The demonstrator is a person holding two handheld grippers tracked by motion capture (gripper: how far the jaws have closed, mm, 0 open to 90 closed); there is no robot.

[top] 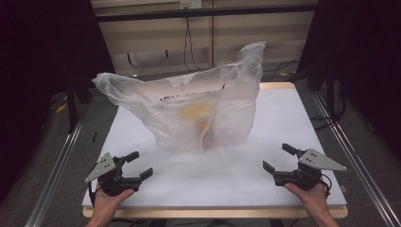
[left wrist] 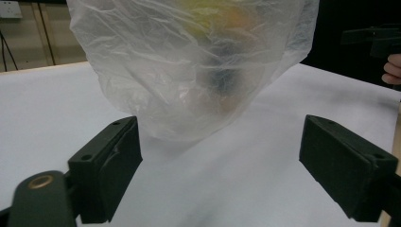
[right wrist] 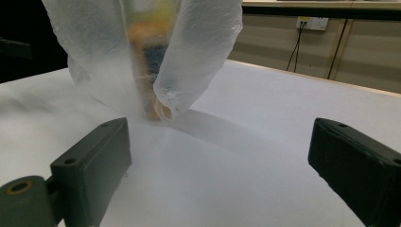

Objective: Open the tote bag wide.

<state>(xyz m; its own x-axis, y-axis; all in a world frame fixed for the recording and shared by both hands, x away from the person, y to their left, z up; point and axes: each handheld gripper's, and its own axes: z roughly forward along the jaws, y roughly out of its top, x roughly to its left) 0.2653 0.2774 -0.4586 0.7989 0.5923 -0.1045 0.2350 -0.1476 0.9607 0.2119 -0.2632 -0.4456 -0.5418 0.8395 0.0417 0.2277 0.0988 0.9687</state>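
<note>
Plastic bag point(top: 198, 111) sits ahead of both spread, empty grippers, left point(top: 135, 166) and right point(top: 279, 159); you're approaching, so reach in and pinch it.

wall: beige panels point(top: 265, 28) | socket point(right wrist: 312, 22) | floor: grey point(top: 52, 156) | table: white point(top: 283, 118) | light: dim

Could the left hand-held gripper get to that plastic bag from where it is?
Probably yes: the left hand-held gripper stands open and faces the plastic bag, with bare white table between them.
</note>
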